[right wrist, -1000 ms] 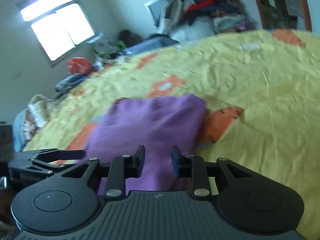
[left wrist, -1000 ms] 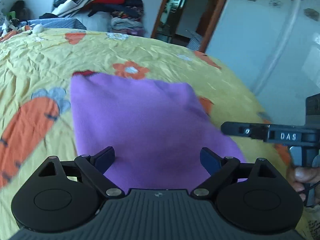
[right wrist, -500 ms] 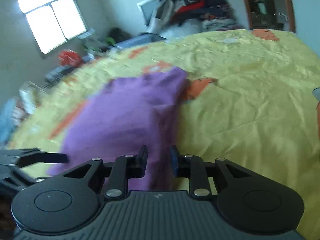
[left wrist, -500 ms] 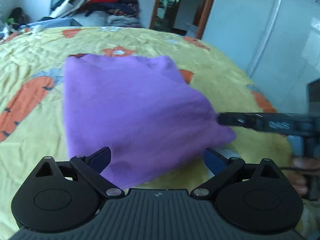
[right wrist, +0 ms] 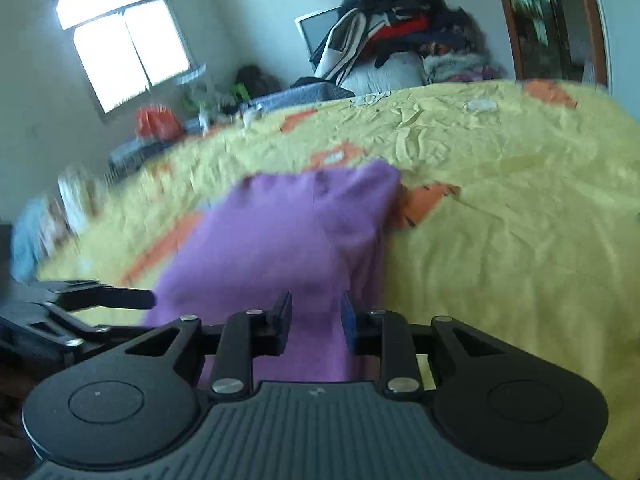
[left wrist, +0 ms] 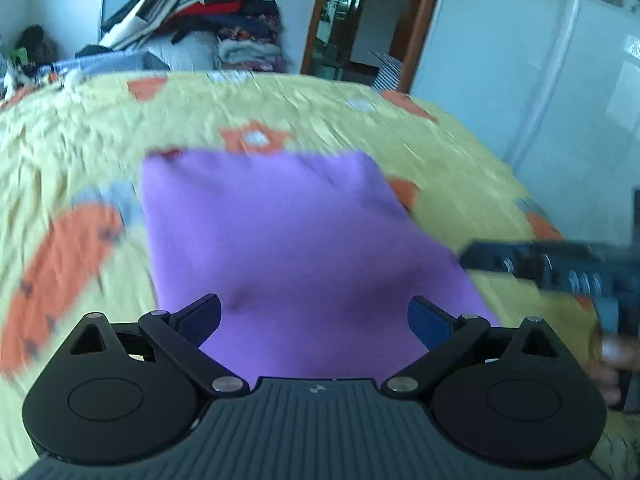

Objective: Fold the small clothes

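Garment: your purple cloth (left wrist: 288,248) lies mid-bed (left wrist: 60,152). Right tongs (right wrist: 315,322) are clamped on its near right edge; left tongs (left wrist: 314,320) gape, holding nothing. Fold underway; next, seize the near left corner.

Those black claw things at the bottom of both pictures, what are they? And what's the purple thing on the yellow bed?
They are grabbing tools, not a robot. A person holds one in each hand, and a small camera rides on each, looking out along its two fingers. So one picture comes from the left hand-held gripper and the other from the right hand-held gripper.

The purple thing is a small purple cloth lying on a yellow bedsheet printed with orange carrots. The left tool's fingers are spread wide over the cloth, gripping nothing. The right tool's fingers are much closer together with the cloth's near edge between them, so it seems to be pinching it, but the picture is blurry. Behind the bed is a pile of clothes.
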### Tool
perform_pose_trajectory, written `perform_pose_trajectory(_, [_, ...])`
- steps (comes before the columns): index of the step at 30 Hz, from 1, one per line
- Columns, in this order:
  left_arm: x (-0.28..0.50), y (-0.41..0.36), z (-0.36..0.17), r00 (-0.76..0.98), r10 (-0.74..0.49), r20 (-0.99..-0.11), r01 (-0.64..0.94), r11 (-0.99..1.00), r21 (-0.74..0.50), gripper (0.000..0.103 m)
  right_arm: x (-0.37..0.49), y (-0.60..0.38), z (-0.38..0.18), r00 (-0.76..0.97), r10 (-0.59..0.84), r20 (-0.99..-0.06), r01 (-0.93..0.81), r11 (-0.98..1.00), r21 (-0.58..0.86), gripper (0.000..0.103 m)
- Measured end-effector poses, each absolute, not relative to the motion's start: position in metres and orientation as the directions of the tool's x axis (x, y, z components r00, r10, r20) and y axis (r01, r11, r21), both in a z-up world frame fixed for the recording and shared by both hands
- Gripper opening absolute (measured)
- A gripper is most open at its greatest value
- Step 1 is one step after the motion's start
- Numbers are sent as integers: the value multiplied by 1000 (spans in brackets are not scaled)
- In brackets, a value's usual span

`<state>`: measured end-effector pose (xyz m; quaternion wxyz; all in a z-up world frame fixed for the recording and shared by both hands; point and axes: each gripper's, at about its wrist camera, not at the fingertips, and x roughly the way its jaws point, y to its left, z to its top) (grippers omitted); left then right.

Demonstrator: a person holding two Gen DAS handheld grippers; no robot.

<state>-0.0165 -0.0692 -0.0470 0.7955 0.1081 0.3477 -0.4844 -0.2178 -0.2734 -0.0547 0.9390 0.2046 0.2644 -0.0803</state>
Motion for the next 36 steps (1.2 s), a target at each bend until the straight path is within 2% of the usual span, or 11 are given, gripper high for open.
perform_pose_trajectory(4, [31, -105, -46, 278, -704, -653, 866, 478, -147, 98, -181, -275, -65, 834, 30, -551, 161, 942, 295, 24])
perform_pose_trajectory(6, [49, -123, -56, 302, -657, -691, 861, 499, -97, 92, -160, -278, -82, 772, -67, -632, 223, 960, 170, 25])
perform_pose_trajectory(7, [57, -126, -61, 298, -647, -702, 855, 507, -105, 91, -157, -285, -87, 776, -72, -627, 235, 955, 181, 32])
perform_pose_trajectory(12, [104, -120, -64, 281, -692, -665, 811, 542, -221, 91, -162, -305, -78, 800, -39, -599, 254, 926, 278, 39])
perform_pose_trajectory(15, [133, -134, -67, 286, -687, -668, 790, 563, -241, 85, -152, -329, -75, 814, -33, -580, 291, 887, 358, 62])
perform_pose_trajectory(16, [140, -141, -69, 269, -698, -663, 797, 548, -254, 83, -150, -337, -74, 814, -55, -578, 313, 880, 356, 62])
perform_pose_trajectory(20, [144, -167, -88, 384, -570, -727, 818, 575, -18, 72, -121, -366, -80, 808, -74, -584, 361, 846, 393, 61])
perform_pose_trajectory(21, [141, -163, -92, 402, -580, -709, 821, 571, -1, 76, -110, -373, -84, 791, -75, -607, 383, 834, 397, 56])
perform_pose_trajectory(24, [143, -151, -98, 466, -560, -685, 787, 616, 33, 88, -92, -382, -93, 816, -12, -578, 340, 818, 464, 6])
perform_pose_trajectory(31, [147, -139, -104, 529, -530, -662, 714, 700, 11, 99, -76, -363, -73, 812, -138, -567, 338, 903, 265, 3])
perform_pose_trajectory(36, [148, -138, -105, 550, -502, -668, 674, 739, 0, 103, -67, -367, -97, 707, -247, -663, 420, 901, 112, 0])
